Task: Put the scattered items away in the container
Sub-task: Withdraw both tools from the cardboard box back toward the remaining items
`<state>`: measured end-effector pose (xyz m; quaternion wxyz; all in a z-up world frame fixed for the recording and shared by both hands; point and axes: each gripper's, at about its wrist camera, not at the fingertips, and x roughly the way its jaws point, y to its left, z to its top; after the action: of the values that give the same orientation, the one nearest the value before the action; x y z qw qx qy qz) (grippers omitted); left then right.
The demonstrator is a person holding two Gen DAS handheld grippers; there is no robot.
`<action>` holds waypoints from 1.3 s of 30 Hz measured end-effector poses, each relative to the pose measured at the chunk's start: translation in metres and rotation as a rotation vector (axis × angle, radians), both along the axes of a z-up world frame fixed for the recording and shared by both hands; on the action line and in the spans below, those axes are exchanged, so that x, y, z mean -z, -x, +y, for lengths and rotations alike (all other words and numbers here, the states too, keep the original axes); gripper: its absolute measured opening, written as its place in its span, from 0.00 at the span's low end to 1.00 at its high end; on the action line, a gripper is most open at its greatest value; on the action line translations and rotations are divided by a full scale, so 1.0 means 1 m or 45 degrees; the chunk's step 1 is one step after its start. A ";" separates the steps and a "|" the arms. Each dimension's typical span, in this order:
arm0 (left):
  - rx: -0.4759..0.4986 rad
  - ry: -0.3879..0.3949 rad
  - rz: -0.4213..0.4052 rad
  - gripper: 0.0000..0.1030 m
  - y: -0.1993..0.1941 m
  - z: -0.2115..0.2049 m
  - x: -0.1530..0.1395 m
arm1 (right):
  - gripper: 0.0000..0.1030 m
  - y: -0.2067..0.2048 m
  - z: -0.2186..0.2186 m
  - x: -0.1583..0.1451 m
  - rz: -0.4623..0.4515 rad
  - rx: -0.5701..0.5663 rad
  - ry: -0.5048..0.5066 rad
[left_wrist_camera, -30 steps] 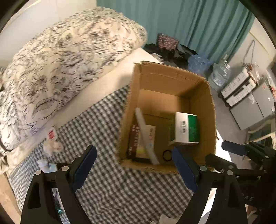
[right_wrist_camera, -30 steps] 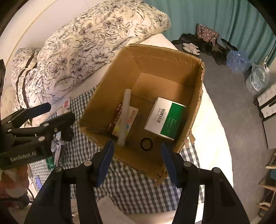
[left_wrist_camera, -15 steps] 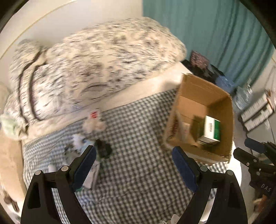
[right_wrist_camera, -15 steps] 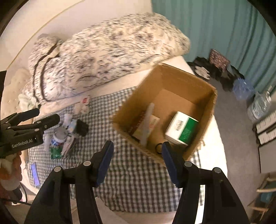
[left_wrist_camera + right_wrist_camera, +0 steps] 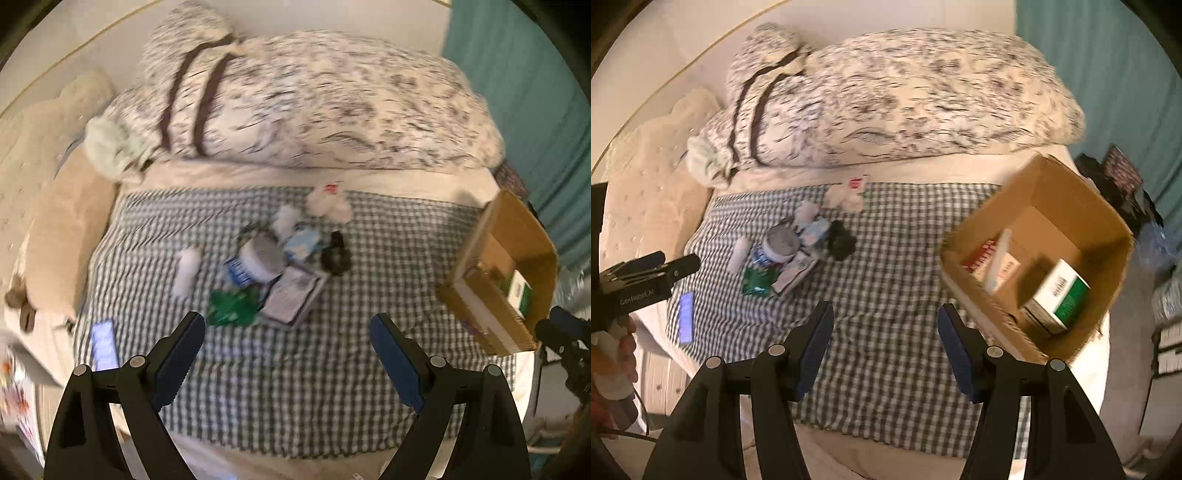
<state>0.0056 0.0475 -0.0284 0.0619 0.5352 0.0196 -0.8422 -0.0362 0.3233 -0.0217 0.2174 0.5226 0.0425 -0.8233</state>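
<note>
Hovering over a bed, two hand-held grippers point down at a checked cloth (image 5: pixel 332 387); the left gripper (image 5: pixel 288 354) has its jaws spread wide with nothing between them, and the right gripper (image 5: pixel 884 347) stands partly open, also empty; the scattered items lie bunched in a small heap (image 5: pixel 273 269) near the middle of the cloth: a round white jar (image 5: pixel 260 254), a green packet (image 5: pixel 231 306), a flat grey pouch (image 5: pixel 290 299), a dark lump (image 5: pixel 334 254), a white tube (image 5: pixel 186 271) and a crumpled white wad (image 5: pixel 328 203); a blue strip (image 5: pixel 103 345) lies apart near the cloth's edge; the cardboard box (image 5: pixel 1082 206), already holding a green-and-white carton (image 5: pixel 1058 297), sits well apart at the right edge of the bed; because the heap is so tight, a wide grab would likely snag a neighbour or knock the jar rolling; the soft bedding may give way under a press; the box could tip off the mattress if bumped; a patterned duvet (image 5: pixel 905 96) lies behind, not blocking anything.
</note>
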 end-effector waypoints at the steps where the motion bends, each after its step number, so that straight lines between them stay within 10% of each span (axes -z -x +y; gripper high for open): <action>1: -0.023 0.004 -0.003 0.90 -0.006 -0.008 0.001 | 0.57 -0.002 -0.007 0.001 -0.002 -0.018 0.003; 14: -0.182 -0.022 0.003 0.90 -0.038 -0.087 0.006 | 0.57 -0.020 -0.084 -0.003 0.010 -0.178 -0.013; 39: 0.118 -0.081 -0.110 0.90 0.022 -0.220 0.062 | 0.81 -0.060 -0.218 0.043 -0.128 0.143 -0.097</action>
<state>-0.0163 -0.1723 -0.0905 0.0066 0.5730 0.0188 -0.8193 0.0233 0.1051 -0.0647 0.1528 0.5728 0.0334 -0.8046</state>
